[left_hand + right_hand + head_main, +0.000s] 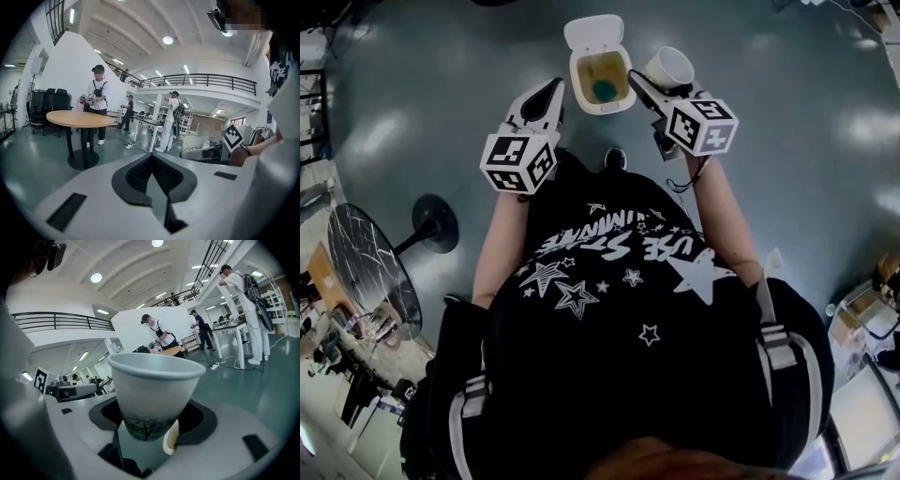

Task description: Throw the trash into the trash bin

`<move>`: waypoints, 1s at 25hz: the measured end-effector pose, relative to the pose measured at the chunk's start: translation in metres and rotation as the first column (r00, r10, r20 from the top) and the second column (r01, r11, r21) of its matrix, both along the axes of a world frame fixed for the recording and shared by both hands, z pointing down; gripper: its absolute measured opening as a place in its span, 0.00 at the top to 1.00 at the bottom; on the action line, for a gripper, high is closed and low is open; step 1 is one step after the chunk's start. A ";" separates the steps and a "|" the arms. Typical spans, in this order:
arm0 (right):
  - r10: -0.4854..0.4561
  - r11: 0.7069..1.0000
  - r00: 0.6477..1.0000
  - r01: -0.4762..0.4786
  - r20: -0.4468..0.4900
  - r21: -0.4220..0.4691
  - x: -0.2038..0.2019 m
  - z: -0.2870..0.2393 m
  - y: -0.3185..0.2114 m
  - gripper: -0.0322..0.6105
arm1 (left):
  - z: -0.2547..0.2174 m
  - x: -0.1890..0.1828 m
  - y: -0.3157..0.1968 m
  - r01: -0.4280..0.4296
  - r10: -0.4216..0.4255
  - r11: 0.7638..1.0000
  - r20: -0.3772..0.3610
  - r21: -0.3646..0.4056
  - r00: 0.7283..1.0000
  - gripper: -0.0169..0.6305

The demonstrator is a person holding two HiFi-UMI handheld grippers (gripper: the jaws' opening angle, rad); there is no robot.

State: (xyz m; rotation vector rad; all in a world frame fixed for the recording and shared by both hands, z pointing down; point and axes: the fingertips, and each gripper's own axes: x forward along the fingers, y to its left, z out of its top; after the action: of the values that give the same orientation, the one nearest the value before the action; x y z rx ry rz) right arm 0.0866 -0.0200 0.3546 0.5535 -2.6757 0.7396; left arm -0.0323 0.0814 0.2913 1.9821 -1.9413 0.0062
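A small white trash bin (600,82) stands on the grey floor with its lid (593,32) flipped open; something blue-green lies at its bottom. My right gripper (649,90) is shut on a white paper cup (669,67), held just right of the bin. In the right gripper view the cup (154,390) stands upright between the jaws, its mouth up. My left gripper (551,94) hovers just left of the bin, shut, with nothing in it; its jaws meet in the left gripper view (152,159).
A round glass table (370,262) with a black foot (436,223) stands to my left. Ahead are a round wooden table (80,119), white desks (150,124) and several people standing. Cables lie on the floor (220,364).
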 end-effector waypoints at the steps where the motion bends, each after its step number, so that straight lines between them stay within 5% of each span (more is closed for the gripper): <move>1: -0.007 1.000 1.000 0.007 -0.003 -0.002 -0.002 0.001 0.002 0.46 | -0.001 0.000 0.000 0.002 -0.002 1.000 0.001 0.002 1.000 0.96; 16: 0.071 0.997 0.995 -0.073 -0.076 -0.023 -0.006 0.017 -0.003 0.46 | 0.009 -0.014 -0.038 -0.120 0.120 0.993 0.001 -0.008 0.993 0.96; 25: 0.174 0.982 0.974 -0.182 -0.144 -0.043 -0.035 0.036 -0.013 0.46 | 0.038 -0.039 -0.074 -0.253 0.248 0.966 -0.076 -0.060 0.966 0.96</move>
State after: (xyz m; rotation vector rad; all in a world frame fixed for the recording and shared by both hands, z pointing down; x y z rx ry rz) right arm 0.0518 -0.0330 0.3909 0.8076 -2.4916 0.7895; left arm -0.0716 0.0071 0.3296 2.1387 -1.6149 0.0690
